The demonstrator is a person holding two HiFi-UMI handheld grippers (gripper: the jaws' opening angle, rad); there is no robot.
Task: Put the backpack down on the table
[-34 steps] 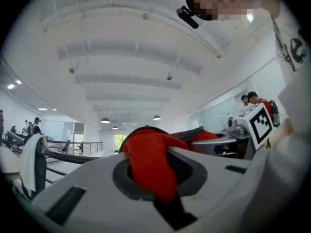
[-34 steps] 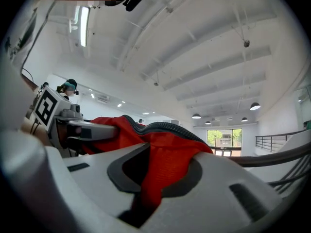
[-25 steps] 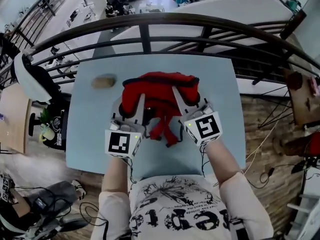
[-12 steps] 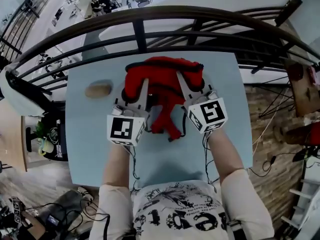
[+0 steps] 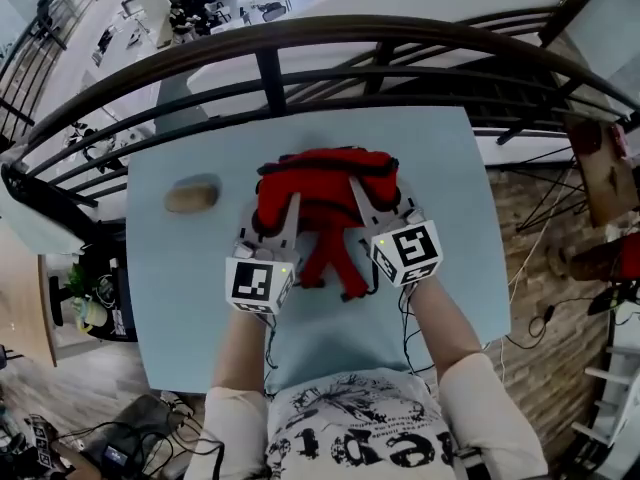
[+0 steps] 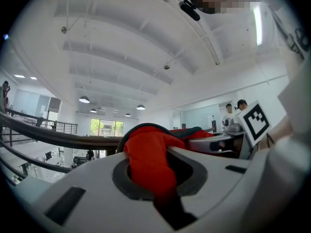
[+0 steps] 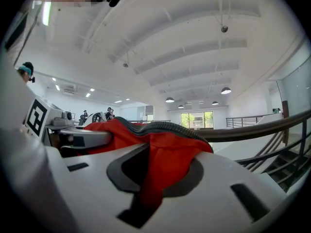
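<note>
The red backpack (image 5: 325, 180) with a black zipper rim is over the middle of the pale blue table (image 5: 180, 298); whether its base touches the top I cannot tell. My left gripper (image 5: 284, 208) is shut on a fold of its red fabric (image 6: 148, 154) at the left side. At the right side my right gripper (image 5: 362, 194) pinches another red fold (image 7: 167, 159) while its jaws are opening slightly. Both grippers point level. Red straps (image 5: 335, 263) hang down between the two marker cubes.
A brown, potato-like lump (image 5: 191, 197) lies on the table left of the backpack. A dark curved railing (image 5: 300, 43) runs just beyond the table's far edge, with a lower floor below it. The person's arms and printed shirt fill the near side.
Both grippers have come down together with the backpack, which now hangs lower over the table. The grips on the fabric look the same.
</note>
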